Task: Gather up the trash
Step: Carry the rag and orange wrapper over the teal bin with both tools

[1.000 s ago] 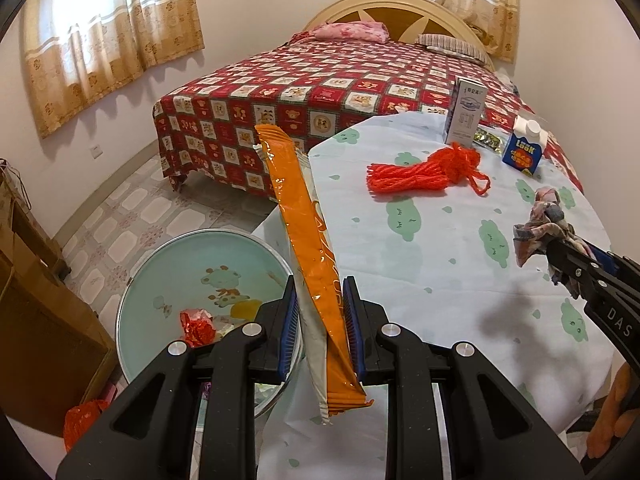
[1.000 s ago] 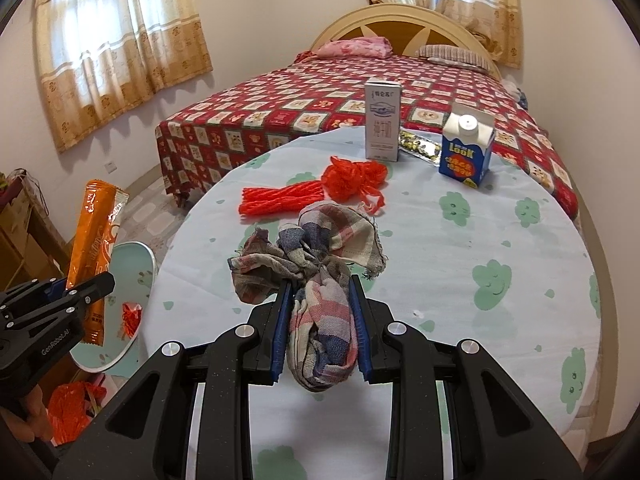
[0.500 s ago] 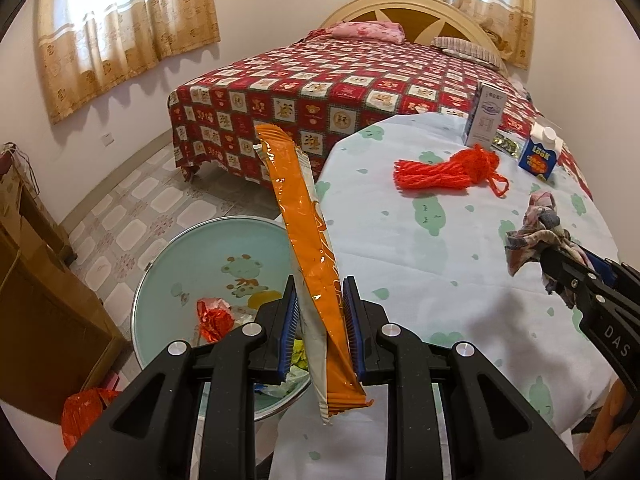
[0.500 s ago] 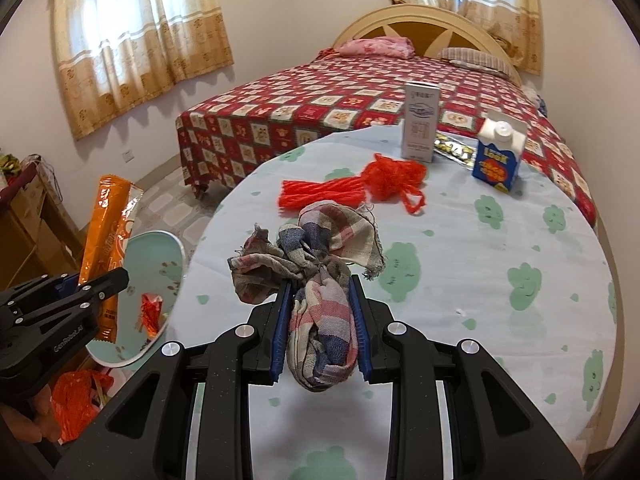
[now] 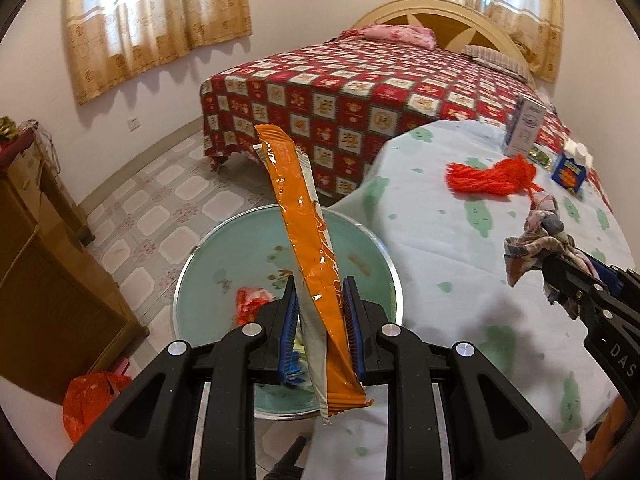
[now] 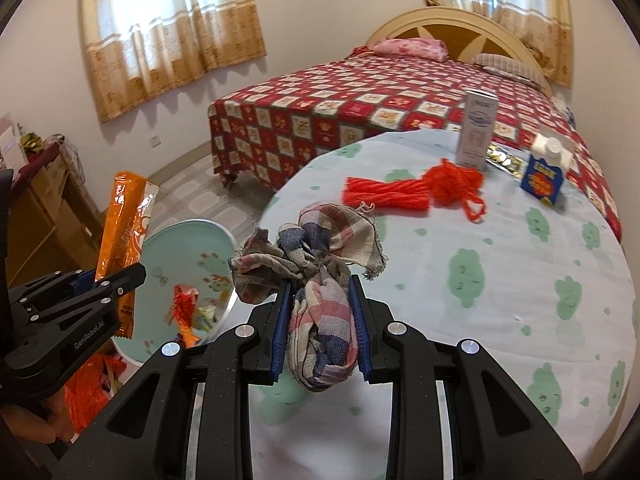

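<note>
My left gripper (image 5: 320, 308) is shut on a long orange snack wrapper (image 5: 304, 216), which stands up over a pale green basin (image 5: 224, 256) on the floor beside the table. The basin holds a red wrapper (image 5: 250, 300) and other scraps. My right gripper (image 6: 318, 312) is shut on a crumpled plaid rag (image 6: 320, 256), held above the table's near left edge. In the right wrist view the left gripper (image 6: 120, 280) and orange wrapper (image 6: 122, 232) show at the left, with the basin (image 6: 192, 240) behind. The rag (image 5: 536, 240) also appears at the right of the left wrist view.
The round table (image 6: 500, 280) has a cloth with green prints. On it lie red yarn (image 6: 420, 188), a white carton (image 6: 478, 128), a blue carton (image 6: 546, 176) and a foil pack (image 6: 504, 160). A bed (image 6: 380, 96) stands behind, a wooden cabinet (image 5: 44, 248) at the left, an orange bag (image 5: 92, 400) on the floor.
Both grippers have moved left, away from the table's middle. The orange wrapper now hangs over the basin instead of beside it. The rag has come to the table's left edge. Both grips are unchanged.
</note>
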